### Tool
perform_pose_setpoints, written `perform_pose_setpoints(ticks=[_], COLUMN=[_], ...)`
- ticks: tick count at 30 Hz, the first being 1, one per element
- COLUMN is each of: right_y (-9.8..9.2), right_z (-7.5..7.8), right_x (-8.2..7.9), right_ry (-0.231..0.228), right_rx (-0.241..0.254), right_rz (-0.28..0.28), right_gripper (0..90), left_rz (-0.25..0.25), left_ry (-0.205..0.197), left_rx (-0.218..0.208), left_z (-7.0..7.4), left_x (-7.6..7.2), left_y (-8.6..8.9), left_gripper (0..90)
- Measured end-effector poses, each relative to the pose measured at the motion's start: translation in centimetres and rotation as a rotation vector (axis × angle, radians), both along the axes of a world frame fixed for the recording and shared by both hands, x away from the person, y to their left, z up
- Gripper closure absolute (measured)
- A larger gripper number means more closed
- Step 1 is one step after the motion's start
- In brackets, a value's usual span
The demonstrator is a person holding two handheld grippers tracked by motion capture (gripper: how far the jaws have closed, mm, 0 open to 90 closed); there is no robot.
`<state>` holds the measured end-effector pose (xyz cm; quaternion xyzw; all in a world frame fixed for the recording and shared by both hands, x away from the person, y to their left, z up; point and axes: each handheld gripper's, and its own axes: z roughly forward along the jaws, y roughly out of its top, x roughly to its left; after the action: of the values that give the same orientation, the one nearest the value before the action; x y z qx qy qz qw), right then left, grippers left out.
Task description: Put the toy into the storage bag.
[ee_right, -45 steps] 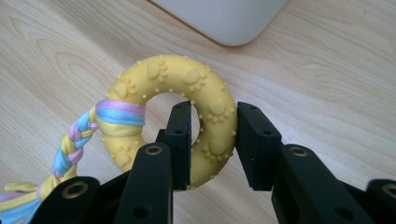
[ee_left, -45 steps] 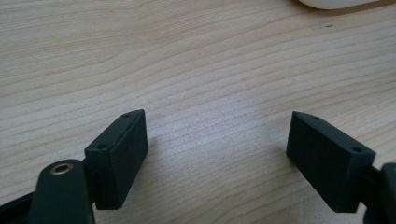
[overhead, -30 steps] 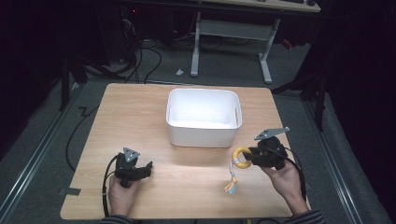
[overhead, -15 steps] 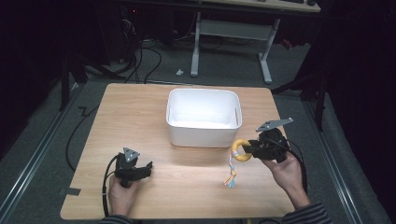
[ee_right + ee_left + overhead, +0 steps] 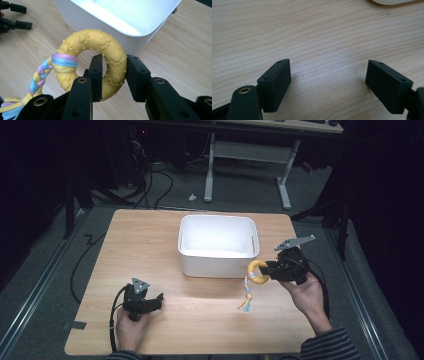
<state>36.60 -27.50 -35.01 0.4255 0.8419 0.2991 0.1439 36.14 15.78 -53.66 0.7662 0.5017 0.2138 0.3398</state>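
A yellow rubber ring toy point(image 5: 100, 50) with paw prints and a braided pastel rope tail point(image 5: 40, 77) hangs in my right gripper point(image 5: 114, 75), which is shut on the ring's near side. In the high view the ring toy point(image 5: 257, 271) is lifted just off the table beside the front right corner of the white bin point(image 5: 218, 265), its rope tail point(image 5: 245, 300) dangling down to the wood. My right gripper point(image 5: 270, 269) holds it there. My left gripper point(image 5: 157, 301) rests low at the front left of the table, open with only bare wood between its jaws point(image 5: 327, 77).
The white bin point(image 5: 130, 30) stands mid-table and looks empty inside. The wooden table point(image 5: 150, 245) has bare wood left of the bin and along the front. A desk frame point(image 5: 250, 165) and cables lie on the floor beyond the far edge.
My right gripper has lifted the ring toy and carried it up toward the bin's front right corner, the rope tail trailing behind. The left gripper has stayed put.
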Motion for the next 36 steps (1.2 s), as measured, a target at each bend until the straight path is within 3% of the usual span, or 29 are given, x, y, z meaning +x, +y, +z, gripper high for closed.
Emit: perform_pose_setpoints(ticks=[19,29,36], right_y=[1.8,2.7,3.1], right_z=[2.8,3.0,3.5], right_x=[3.0,5.5,7.0], right_ry=[0.0,0.02,0.026], right_rx=[-0.013,-0.01,0.022], right_rz=[-0.013,-0.03,-0.047], right_gripper=[68.0,68.0,68.0], left_rz=[0.001,0.0,0.001], left_ry=[-0.001,0.0,0.0], left_rx=[0.0,0.0,0.001], left_z=[0.0,0.0,0.0], left_x=[0.0,0.0,0.0], left_y=[0.0,0.0,0.0], left_gripper=[20.6,20.6,20.5])
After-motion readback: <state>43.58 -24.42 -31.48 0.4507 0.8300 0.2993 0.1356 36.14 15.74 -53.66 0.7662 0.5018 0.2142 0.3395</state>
